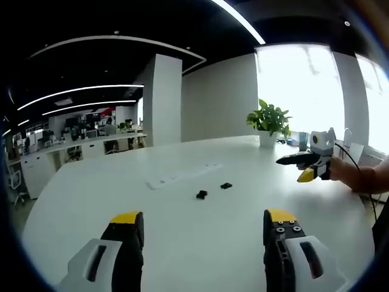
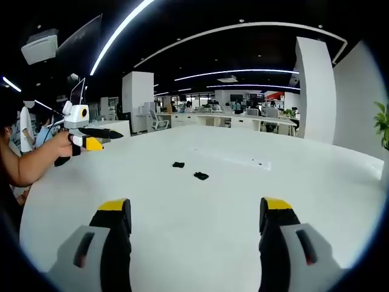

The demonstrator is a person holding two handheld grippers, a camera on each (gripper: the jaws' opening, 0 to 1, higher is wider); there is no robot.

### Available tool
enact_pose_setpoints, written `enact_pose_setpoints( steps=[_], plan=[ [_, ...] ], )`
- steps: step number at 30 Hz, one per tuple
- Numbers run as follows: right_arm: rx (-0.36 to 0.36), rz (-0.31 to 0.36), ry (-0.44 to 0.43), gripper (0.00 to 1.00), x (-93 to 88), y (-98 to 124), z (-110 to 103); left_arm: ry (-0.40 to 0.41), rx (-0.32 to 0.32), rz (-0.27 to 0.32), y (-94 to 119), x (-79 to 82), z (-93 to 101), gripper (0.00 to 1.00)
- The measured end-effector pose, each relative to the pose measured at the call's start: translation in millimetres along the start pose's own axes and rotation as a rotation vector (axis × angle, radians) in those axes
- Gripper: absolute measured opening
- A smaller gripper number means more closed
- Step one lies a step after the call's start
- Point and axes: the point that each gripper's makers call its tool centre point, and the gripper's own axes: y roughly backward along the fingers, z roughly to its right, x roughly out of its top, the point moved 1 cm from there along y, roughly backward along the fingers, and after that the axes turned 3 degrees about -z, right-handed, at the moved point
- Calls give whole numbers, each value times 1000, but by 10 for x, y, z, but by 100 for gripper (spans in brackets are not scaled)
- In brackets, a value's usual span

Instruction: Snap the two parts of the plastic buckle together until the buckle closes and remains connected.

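Two small black buckle parts lie apart on the white table (image 1: pixel 91 201), one (image 1: pixel 201 194) a little nearer to me than the other (image 1: pixel 226 185). The right gripper view shows them as well, one part (image 2: pixel 178 164) to the left of the other (image 2: pixel 200 176). My left gripper (image 1: pixel 203 222) is open and empty, well short of both parts. My right gripper (image 2: pixel 194 207) is also open and empty, hovering over the table before them. Each gripper appears in the other's view, held by a hand: the right gripper (image 1: pixel 298 168) and the left gripper (image 2: pixel 102 139).
A flat white power strip (image 1: pixel 176 178) lies just behind the buckle parts. A potted plant (image 1: pixel 269 121) stands at the table's far edge by the bright window. Desks, chairs and a white pillar (image 2: pixel 315 91) fill the office beyond. A person's forearm (image 2: pixel 36 159) reaches in from the left.
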Motion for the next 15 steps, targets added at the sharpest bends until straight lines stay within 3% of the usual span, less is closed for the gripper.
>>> enact_pose_setpoints(
  steps=[15],
  plan=[
    [5, -8, 3, 87, -8, -55, 35, -4, -11, 2, -74, 17, 8, 80]
  ],
)
